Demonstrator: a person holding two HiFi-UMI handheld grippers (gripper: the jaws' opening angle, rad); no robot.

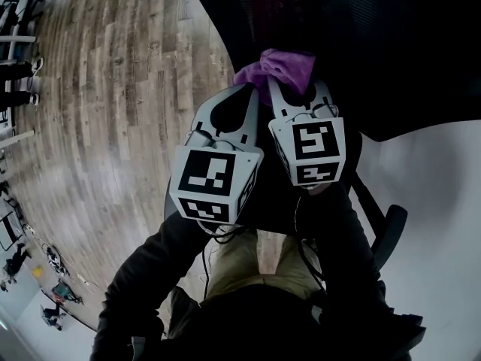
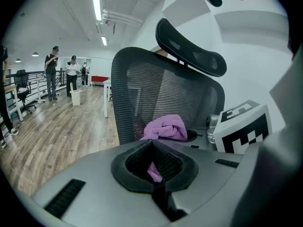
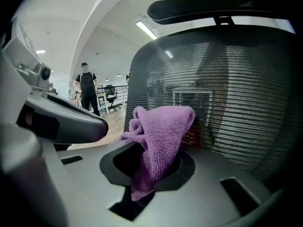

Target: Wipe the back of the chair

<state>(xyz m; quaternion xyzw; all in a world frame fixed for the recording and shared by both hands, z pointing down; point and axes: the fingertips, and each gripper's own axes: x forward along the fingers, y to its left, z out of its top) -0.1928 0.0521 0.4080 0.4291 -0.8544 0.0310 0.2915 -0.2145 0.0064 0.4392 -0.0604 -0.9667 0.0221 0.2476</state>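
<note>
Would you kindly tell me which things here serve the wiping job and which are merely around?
In use: purple terry cloth, black mesh chair back, right gripper, left gripper.
Lying about: white floor bin, black swivel chair by the railing, white table.

ahead: mesh chair back (image 3: pixel 227 89) blocks | above: headrest (image 2: pixel 189 48) | left: open wood floor (image 1: pixel 113 89), free passage
</note>
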